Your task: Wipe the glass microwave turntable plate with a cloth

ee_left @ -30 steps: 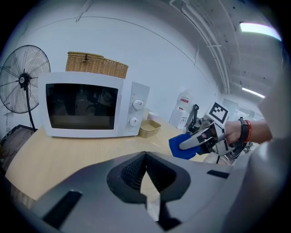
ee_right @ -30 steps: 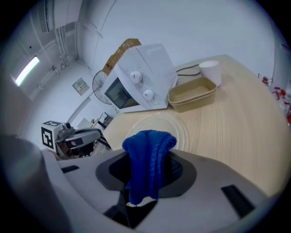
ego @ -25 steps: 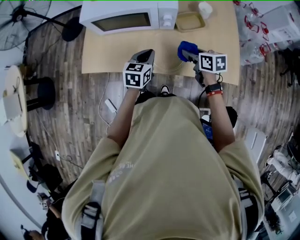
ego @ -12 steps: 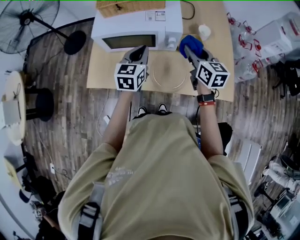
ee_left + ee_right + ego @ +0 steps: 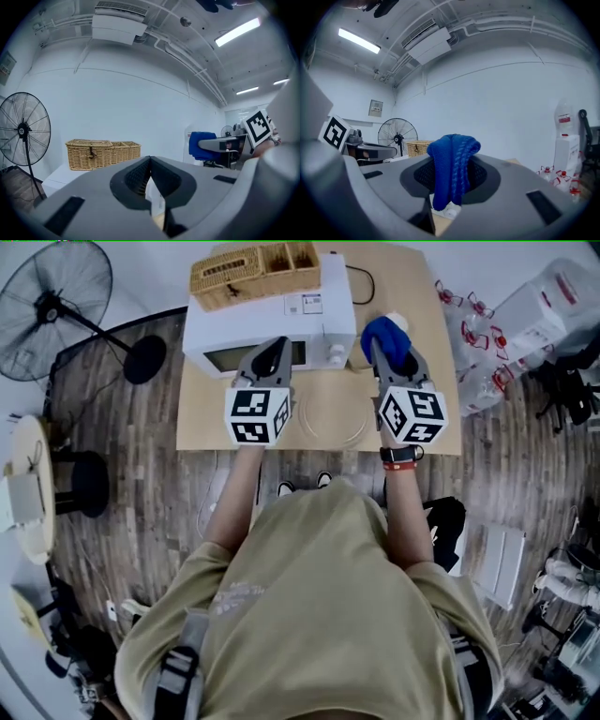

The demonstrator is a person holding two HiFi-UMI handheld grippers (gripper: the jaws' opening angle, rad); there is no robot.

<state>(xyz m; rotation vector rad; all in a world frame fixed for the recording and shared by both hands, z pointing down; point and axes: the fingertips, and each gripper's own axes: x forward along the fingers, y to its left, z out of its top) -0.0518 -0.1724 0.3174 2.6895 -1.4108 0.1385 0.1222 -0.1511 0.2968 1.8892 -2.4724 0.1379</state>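
- Plainly closed, the left claw (image 5: 150,160) has its jaw tips pressed together with nothing between them; it is held above the worktop (image 5: 214,420), just left of the plate.
- Right claw (image 5: 452,180) is clamped on a bunched blue cloth (image 5: 454,150), which bulges out above the jaw tips.
- Glass turntable plate (image 5: 331,415) lies flat near the worktop's front edge, between the two claws.
- Cloth is up off the plate, toward the worktop's back right.
- Microwave (image 5: 272,329) stands along the back edge, with a wicker basket (image 5: 253,268) on top.
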